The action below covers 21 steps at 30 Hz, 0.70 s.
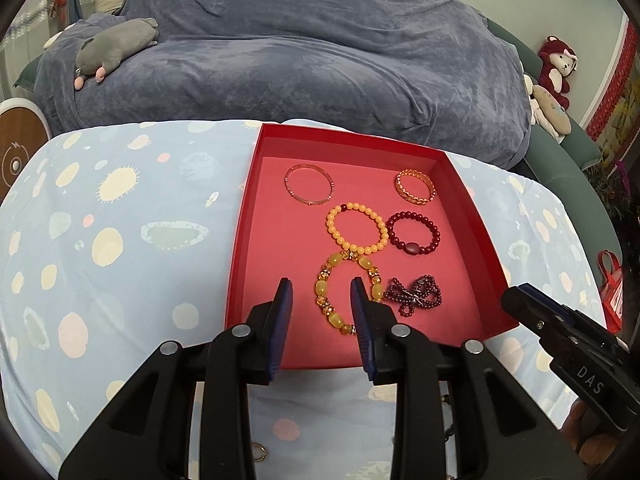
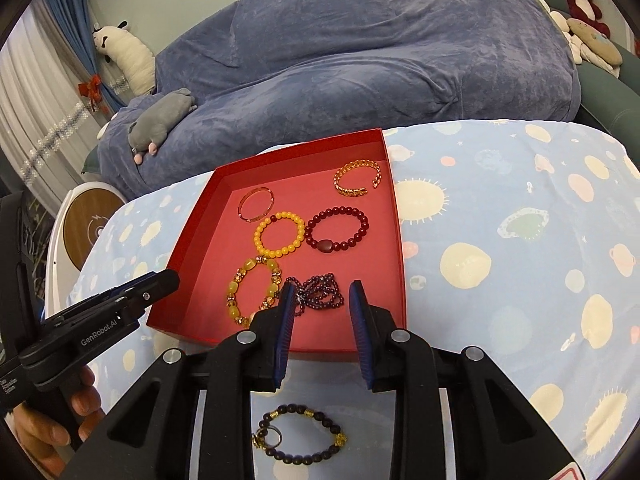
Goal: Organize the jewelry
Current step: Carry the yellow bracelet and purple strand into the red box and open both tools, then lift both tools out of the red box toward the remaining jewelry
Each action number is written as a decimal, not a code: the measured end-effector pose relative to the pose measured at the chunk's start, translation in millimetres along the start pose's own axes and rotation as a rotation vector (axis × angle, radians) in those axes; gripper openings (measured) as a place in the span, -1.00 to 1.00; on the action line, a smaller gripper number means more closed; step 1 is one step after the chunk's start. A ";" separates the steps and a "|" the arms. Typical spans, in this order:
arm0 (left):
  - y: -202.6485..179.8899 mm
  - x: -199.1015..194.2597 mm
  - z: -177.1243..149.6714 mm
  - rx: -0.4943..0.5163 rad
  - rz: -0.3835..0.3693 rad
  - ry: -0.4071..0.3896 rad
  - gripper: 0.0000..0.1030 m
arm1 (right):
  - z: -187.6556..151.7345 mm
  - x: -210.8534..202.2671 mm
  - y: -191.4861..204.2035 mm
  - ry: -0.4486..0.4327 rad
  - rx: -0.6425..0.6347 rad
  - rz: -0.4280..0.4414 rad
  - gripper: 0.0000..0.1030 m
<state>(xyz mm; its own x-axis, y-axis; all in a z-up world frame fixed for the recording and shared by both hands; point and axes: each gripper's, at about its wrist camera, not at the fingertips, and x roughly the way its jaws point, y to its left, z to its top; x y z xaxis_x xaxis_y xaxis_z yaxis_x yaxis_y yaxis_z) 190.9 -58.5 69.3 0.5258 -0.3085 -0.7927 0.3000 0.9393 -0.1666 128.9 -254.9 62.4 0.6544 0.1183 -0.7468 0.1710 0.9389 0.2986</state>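
My two tongs hover over the near edge of a red box (image 1: 352, 136) on a counter draped in a pale blue spotted cloth (image 1: 120, 240), both parted and gripping nothing. The left tongs (image 1: 322, 296) point down at a chunky yellow bead bracelet (image 1: 326, 300), just ahead and beneath them; the right tongs (image 2: 320, 296) frame a bunched dark purple bead strand (image 2: 318, 290) the same way. Six pieces lie in the box: those two, plus a small yellow bead bracelet (image 2: 280, 234), a dark red bead bracelet (image 2: 338, 228), a thin rose-gold bangle (image 2: 256, 204) and a gold chain cuff (image 2: 358, 178) at the far side. One piece remains outside: a black bead bracelet with gold charms (image 2: 300, 434), on the cloth behind and below my right tongs, its long axis running across them, with a small ring (image 2: 272, 436) overlapping its left end. My right hand is the nearer, so I judge that the next pick means drawing back towards me.
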 end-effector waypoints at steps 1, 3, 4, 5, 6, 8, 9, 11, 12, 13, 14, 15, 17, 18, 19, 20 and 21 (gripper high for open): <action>1.1 -1.9 -1.2 -0.004 -0.001 -0.001 -0.44 | -1.7 -2.3 0.7 0.000 -0.002 -0.002 -0.46; 2.2 -6.9 -4.7 -0.010 -0.004 -0.002 -0.44 | -5.3 -6.9 2.1 0.000 -0.007 -0.004 -0.46; 2.4 -9.0 -6.2 -0.011 -0.005 -0.003 -0.44 | -7.3 -9.4 3.2 -0.001 -0.011 -0.007 -0.46; 2.2 -11.7 -8.0 -0.010 -0.006 -0.004 -0.44 | -9.2 -12.4 4.5 -0.002 -0.013 -0.008 -0.46; 1.9 -14.5 -9.6 -0.010 -0.007 -0.006 -0.44 | -11.3 -15.0 5.5 -0.001 -0.014 -0.008 -0.46; 2.2 -20.2 -14.0 -0.010 -0.010 -0.010 -0.44 | -17.3 -20.6 8.5 -0.001 -0.020 -0.013 -0.46; 2.9 -23.4 -16.7 -0.011 -0.011 -0.010 -0.44 | -20.7 -22.8 9.8 0.001 -0.026 -0.017 -0.46; 3.5 -28.9 -22.0 -0.012 -0.014 -0.009 -0.44 | -29.1 -26.8 11.6 0.007 -0.037 -0.025 -0.46; 3.8 -31.0 -25.2 -0.011 -0.013 -0.008 -0.44 | -33.7 -28.2 12.5 0.014 -0.039 -0.027 -0.46; 4.0 -33.1 -28.8 -0.010 -0.013 -0.006 -0.44 | -39.3 -29.0 12.5 0.023 -0.037 -0.029 -0.46; 4.2 -35.5 -32.7 -0.008 -0.013 -0.006 -0.44 | -44.9 -30.1 12.1 0.029 -0.034 -0.032 -0.46; 4.2 -37.7 -36.5 -0.006 -0.011 -0.006 -0.44 | -50.9 -30.4 11.6 0.039 -0.031 -0.033 -0.46; 5.8 -40.0 -45.6 -0.003 -0.008 -0.001 -0.44 | -62.7 -30.6 10.6 0.059 -0.026 -0.039 -0.46; 6.9 -40.9 -50.4 -0.005 -0.008 0.004 -0.44 | -68.7 -30.4 10.5 0.068 -0.024 -0.044 -0.46; 8.2 -41.3 -55.6 -0.008 -0.006 0.010 -0.44 | -74.6 -30.2 10.0 0.077 -0.022 -0.049 -0.46; 9.8 -41.8 -61.1 -0.011 -0.004 0.014 -0.44 | -79.9 -30.2 9.8 0.083 -0.018 -0.054 -0.46; 11.6 -42.3 -66.3 -0.014 -0.001 0.017 -0.44 | -85.7 -30.4 9.4 0.088 -0.013 -0.056 -0.46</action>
<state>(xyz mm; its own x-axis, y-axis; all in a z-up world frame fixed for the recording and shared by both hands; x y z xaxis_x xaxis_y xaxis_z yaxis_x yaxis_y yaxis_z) 119.4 -24.7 62.0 0.5121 -0.3069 -0.8023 0.2894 0.9410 -0.1752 47.4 -222.0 37.0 0.5766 0.0929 -0.8118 0.1953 0.9491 0.2473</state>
